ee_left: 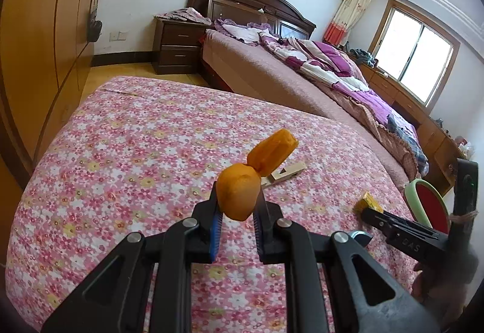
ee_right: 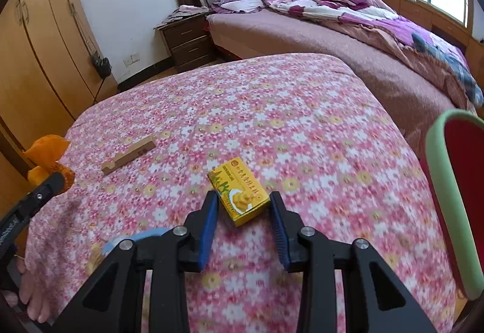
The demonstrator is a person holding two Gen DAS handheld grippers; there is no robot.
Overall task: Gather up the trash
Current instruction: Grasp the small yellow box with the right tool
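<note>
Black gripper linkage is filling the bottom of both views. Beneath it, the floral cloth is covering the table.

At the right edge, a red bin with a green rim is standing just beside the table, cut off by the frame.

Over the cloth, the right gripper is reaching down around the yellow box. Its jaws are standing a little wider than the box, one blue pad at each long side; whether the pads are pressing yet is hard to make out. The box is lying flat, its long axis running from upper left to lower right in the right wrist view, its near end between the fingertips.

Left of it, the left gripper is clamping an orange wrapper tight, above the cloth. The wrapper's twisted far half is pointing up and away to the right.

Behind the wrapper, a wooden block is lying flat, partly hidden in the left wrist view.
</note>
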